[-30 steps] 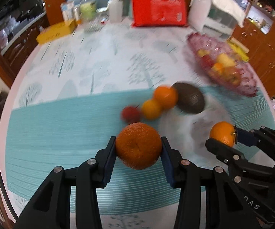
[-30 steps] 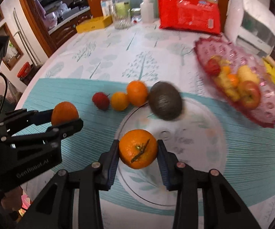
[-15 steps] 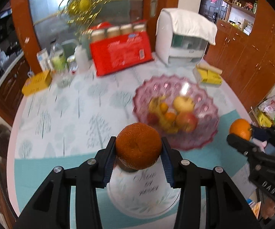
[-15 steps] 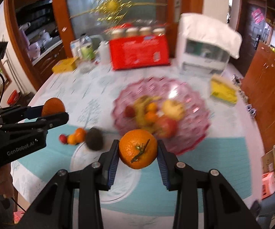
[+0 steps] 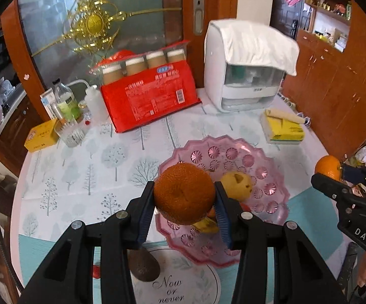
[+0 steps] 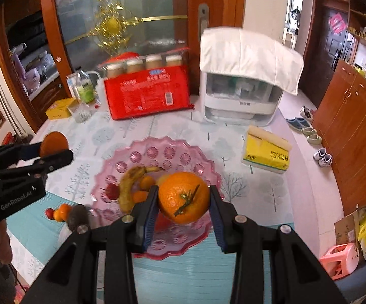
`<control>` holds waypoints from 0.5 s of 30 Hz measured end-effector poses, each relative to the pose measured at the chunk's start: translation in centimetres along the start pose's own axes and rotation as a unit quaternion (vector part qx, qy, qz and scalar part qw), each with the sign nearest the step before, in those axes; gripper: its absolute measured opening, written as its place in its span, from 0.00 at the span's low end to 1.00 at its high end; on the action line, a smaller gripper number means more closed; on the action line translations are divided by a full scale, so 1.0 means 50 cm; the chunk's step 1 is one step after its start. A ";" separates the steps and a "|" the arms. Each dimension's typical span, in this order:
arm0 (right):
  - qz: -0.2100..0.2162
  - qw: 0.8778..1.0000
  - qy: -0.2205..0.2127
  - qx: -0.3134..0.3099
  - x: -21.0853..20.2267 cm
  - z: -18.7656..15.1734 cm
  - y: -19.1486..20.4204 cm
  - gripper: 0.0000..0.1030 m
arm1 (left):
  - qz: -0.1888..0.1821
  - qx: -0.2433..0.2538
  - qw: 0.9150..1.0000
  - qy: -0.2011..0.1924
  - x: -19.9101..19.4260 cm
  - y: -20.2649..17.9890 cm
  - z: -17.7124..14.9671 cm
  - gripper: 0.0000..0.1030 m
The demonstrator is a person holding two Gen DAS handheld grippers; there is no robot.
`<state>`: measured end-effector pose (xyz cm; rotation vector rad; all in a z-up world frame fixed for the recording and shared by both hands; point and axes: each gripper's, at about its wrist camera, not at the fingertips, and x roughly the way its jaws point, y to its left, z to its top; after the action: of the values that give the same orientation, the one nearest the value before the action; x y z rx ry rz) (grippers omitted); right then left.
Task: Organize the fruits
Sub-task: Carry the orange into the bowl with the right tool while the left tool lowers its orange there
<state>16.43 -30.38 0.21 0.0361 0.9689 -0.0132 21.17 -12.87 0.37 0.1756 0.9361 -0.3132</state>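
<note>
Above table [image 5: 86, 157], rough, seemingly dimpled orange [image 5: 184, 193].

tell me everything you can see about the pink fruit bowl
The pink fruit bowl is a wide, shallow, translucent dish, glass or plastic, with a scalloped rim and pressed flower medallions. It sits upright on the tree-print tablecloth, its near edge over the teal mat. Inside lie a banana, small oranges, a red fruit and a yellow fruit.
</note>
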 end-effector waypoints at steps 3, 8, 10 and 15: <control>0.008 1.000 0.021 0.004 0.049 -0.011 -0.011 0.37 | 0.005 -0.001 1.000 0.020 0.051 -0.008 -0.001 0.42; 0.023 0.998 0.061 0.002 0.133 -0.034 -0.011 0.38 | 0.006 0.007 0.999 0.046 0.124 -0.026 -0.013 0.42; 0.028 0.997 0.079 0.000 0.168 -0.047 -0.005 0.38 | 0.005 0.017 0.998 0.057 0.153 -0.039 -0.021 0.42; 0.025 0.995 0.101 -0.002 0.221 -0.066 0.005 0.38 | 0.003 0.037 0.997 0.075 0.213 -0.065 -0.035 0.42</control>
<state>19.95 -29.93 -10.77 0.0588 1.1702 0.0391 24.63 -17.43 -9.33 0.2724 1.0727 -0.3328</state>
